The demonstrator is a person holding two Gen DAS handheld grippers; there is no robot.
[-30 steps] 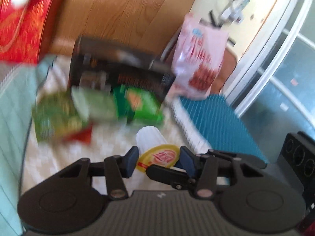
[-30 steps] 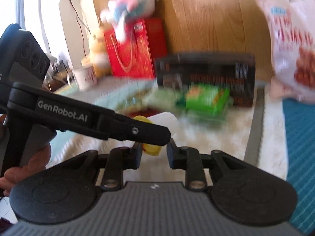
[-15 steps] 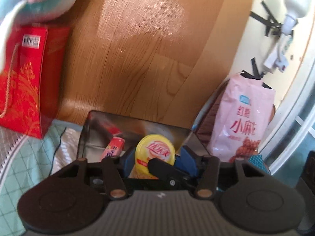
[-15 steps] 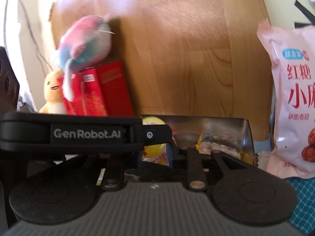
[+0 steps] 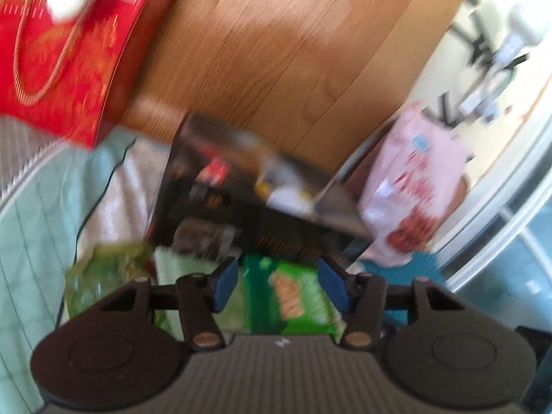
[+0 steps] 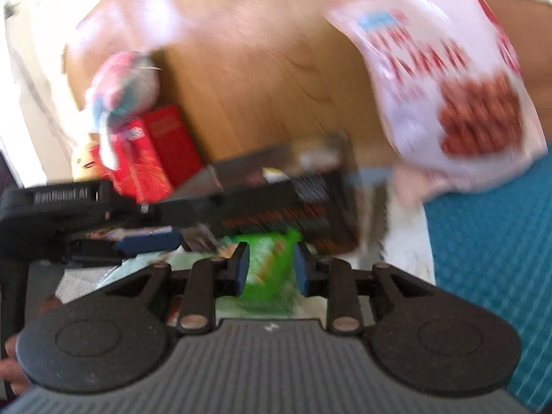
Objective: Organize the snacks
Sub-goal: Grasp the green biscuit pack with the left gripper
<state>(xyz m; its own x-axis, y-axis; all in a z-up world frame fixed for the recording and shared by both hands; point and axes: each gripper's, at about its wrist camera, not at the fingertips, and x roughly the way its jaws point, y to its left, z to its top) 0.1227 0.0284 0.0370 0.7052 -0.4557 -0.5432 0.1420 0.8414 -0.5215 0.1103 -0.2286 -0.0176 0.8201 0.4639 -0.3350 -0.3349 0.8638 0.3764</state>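
now both my claws are hanging open and empty, left claw (image 5: 277, 288) and right claw (image 6: 270, 267), over the green snack packet (image 5: 289, 298) lying before the dark basket (image 5: 241, 207).

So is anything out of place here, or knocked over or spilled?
Nothing looks spilled or damaged, though both views are blurred. A few snacks lie loose outside the dark box: a bright green packet and paler green ones on the white mat in front. The pink bag leans beside it.
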